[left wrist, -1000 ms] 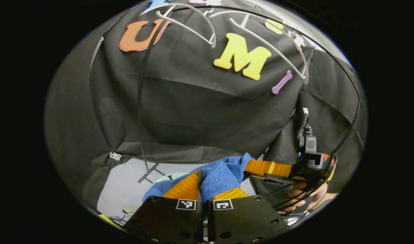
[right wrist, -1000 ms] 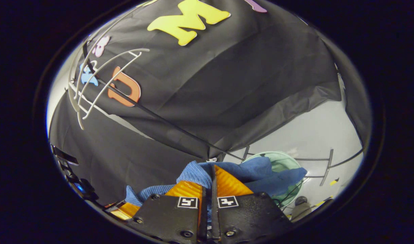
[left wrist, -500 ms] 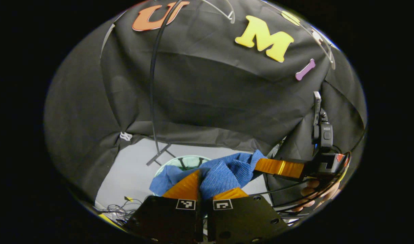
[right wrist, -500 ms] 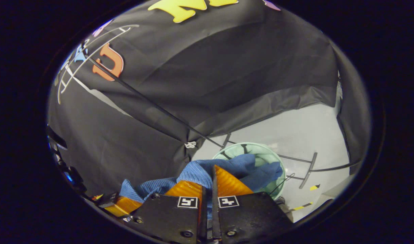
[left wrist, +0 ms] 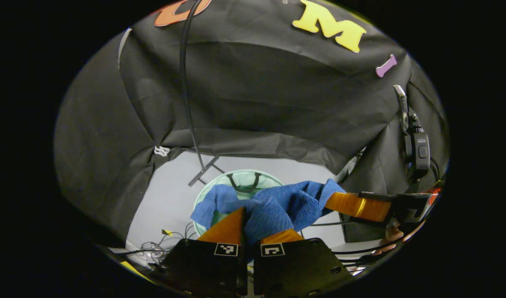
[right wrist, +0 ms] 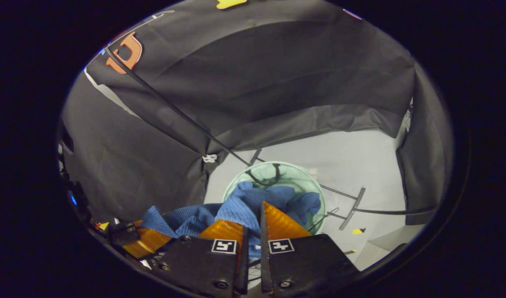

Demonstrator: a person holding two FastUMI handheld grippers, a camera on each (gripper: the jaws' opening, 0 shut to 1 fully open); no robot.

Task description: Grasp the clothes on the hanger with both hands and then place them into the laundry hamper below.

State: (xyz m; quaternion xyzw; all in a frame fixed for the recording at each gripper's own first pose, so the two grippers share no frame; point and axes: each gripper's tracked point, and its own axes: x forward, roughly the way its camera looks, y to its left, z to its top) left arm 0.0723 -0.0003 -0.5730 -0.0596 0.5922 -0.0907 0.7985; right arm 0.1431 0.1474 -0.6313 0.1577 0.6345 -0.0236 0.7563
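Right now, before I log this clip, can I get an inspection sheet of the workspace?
Surface: pale grey floor, bare around the hamper.
Job's things: blue garment held up between both grippers, one end drooping into the green mesh hamper below.
Clutter: small yellow scraps on the floor.
Grippers: left gripper shut on the garment; right gripper shut on it too.
Cables: tangle of wires at the floor's edge.
Surroundings: black cloth wall; thin black rack pole with its foot on the floor.

hand-held grippers: 2 [left wrist: 248, 225] [right wrist: 253, 221]; blue garment [left wrist: 277, 203]: 1; green hamper [right wrist: 294, 174]: 1
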